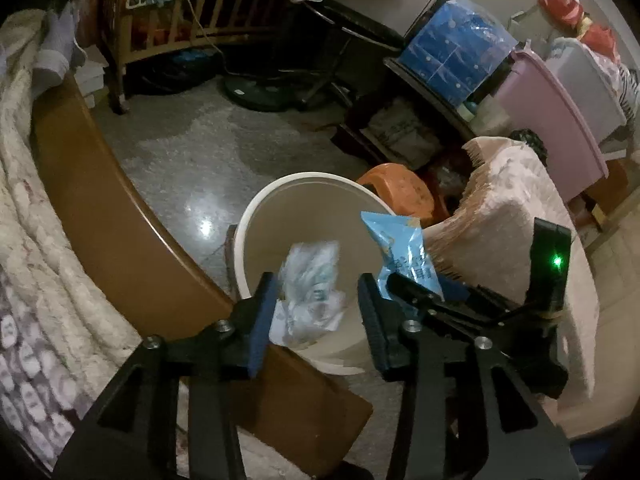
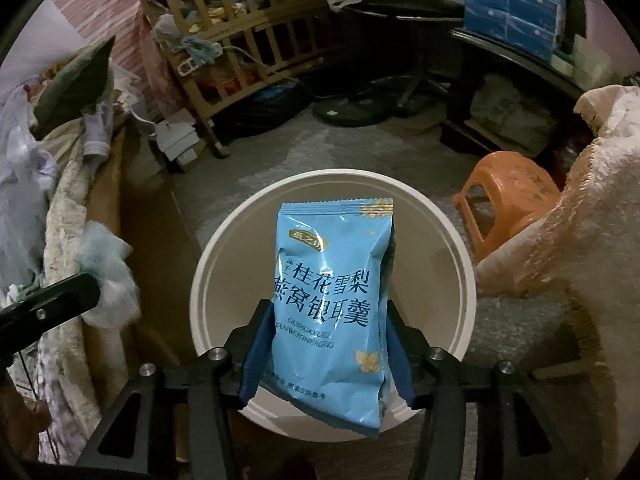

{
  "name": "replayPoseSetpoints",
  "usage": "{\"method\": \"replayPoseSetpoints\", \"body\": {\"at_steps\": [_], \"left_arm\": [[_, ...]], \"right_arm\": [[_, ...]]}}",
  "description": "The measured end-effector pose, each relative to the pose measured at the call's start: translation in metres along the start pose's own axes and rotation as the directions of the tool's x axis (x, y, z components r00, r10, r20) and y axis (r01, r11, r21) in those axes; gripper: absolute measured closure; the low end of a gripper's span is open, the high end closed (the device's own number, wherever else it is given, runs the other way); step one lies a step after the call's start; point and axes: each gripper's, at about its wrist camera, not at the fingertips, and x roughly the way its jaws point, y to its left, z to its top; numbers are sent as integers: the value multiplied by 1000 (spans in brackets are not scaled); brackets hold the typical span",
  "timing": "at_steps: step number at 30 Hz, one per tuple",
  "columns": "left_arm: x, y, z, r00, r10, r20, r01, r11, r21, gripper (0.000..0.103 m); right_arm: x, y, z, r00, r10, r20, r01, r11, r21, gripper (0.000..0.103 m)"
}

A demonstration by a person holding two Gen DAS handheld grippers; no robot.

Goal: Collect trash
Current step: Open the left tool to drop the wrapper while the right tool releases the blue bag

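Nearest: L gripper (image 1: 316, 284), 2 black fingers w/ blue pads, jaws spread partway. 1 crumpled clear wrapper (image 1: 310, 300) sits between them, blurred; it seems to touch the left-hand pad and there's a gap to the other pad, so not pinched. It hangs over the bin's (image 1: 256, 208) near rim.

R gripper (image 2: 328, 312): jaws partway open, both pads against the sides of 1 light-blue snack bag (image 2: 332, 280). The bag is pinched low down, upright, printed face to the camera, right above the bin mouth. From the L cam the same bag pokes up beside the L gripper, tilted.

Counts: 2 grippers, 2 trash items (1 each), 1 bin, 1 stool.

Bin: round, cream, wide rim. What little of the inside shows looks bare; can't see the bottom behind the bag.

Surface/room: speckled grey floor (image 1: 180, 152), glossy, one bright glare spot. A brown wood bed frame (image 1: 100, 200) runs along the left w/ a cream quilt (image 1: 40, 220) piled on it; the bin stands just beside the frame. Orange plastic stool (image 2: 508, 196) behind-right of the bin, near a pinkish cloth (image 1: 500, 240) draped over something. Far side: wood crib (image 2: 240, 40) stuffed w/ stuff, dark round fan base (image 1: 260, 92) on the floor, blue wrapped pack (image 1: 456, 52) on a dark table. Dim light, lots of clutter.
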Motion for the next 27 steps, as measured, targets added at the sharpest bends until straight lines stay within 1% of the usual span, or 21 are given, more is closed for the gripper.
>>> {"method": "replayPoseSetpoints", "body": {"at_steps": [5, 11, 13, 17, 19, 22, 27], "left_arm": [[-1, 6, -3, 1000, 26, -9, -26, 1000, -6, 62], [-12, 13, -7, 997, 75, 9, -74, 997, -22, 62], [-17, 15, -9, 996, 91, 20, -91, 996, -22, 62], [-26, 22, -14, 993, 112, 29, -111, 993, -37, 62], [-30, 26, -16, 992, 123, 34, -121, 992, -45, 62], [-38, 29, -21, 987, 153, 46, -151, 987, -53, 62], [-56, 39, -32, 974, 217, 66, -213, 975, -60, 62]], "right_arm": [[6, -2, -3, 1000, 13, -22, -13, 1000, 12, 48], [8, 3, -5, 999, 34, -31, -34, 999, 10, 47], [6, 6, -5, 999, 43, -26, -42, 999, 8, 46], [1, 11, -5, 998, 62, -11, -62, 998, 1, 41], [-3, 15, -5, 998, 64, -3, -64, 998, 3, 41], [-9, 23, -5, 997, 75, 5, -75, 997, -6, 41], [-15, 39, -8, 996, 87, 2, -87, 996, -32, 41]]}}
